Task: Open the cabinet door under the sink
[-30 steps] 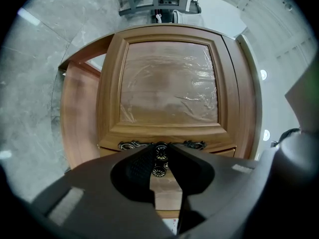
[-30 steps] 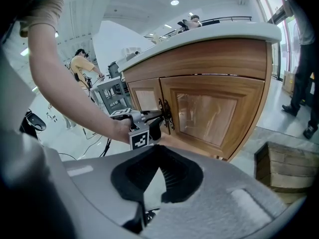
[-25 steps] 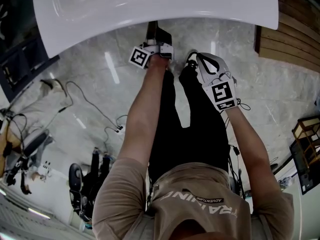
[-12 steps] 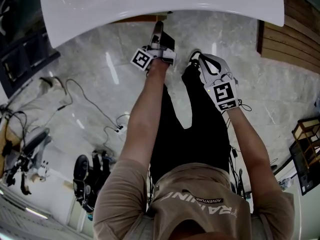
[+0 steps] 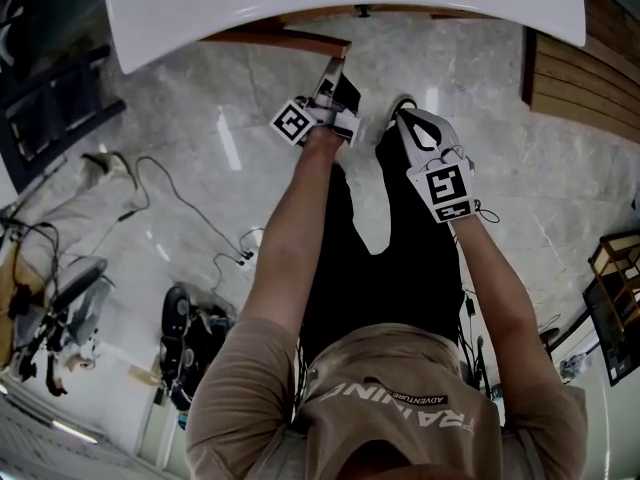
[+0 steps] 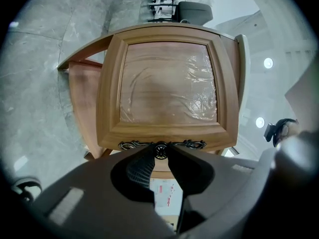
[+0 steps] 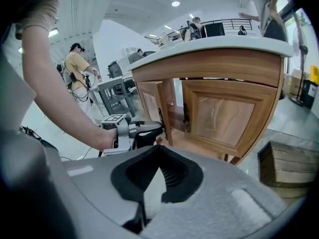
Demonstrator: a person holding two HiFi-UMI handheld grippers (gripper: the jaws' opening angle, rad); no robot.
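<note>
Beneath the white sink, the cabinet door stood swung partway out from the wooden cabinet, its plastic-covered panel facing the left gripper. That gripper pointed level and was clamped on the door's small dark knob, at the middle of an ornate metal plate. The right gripper hung beside the person's leg, its jaws closed together on nothing, apart from the door. A neighbouring door was closed. The step in hand appeared to be the pull itself, with the door already well ajar. The next move likely called for drawing the knob along the door's arc about its hinge, not straight back, with a firm grip so the round knob would not slip.
</note>
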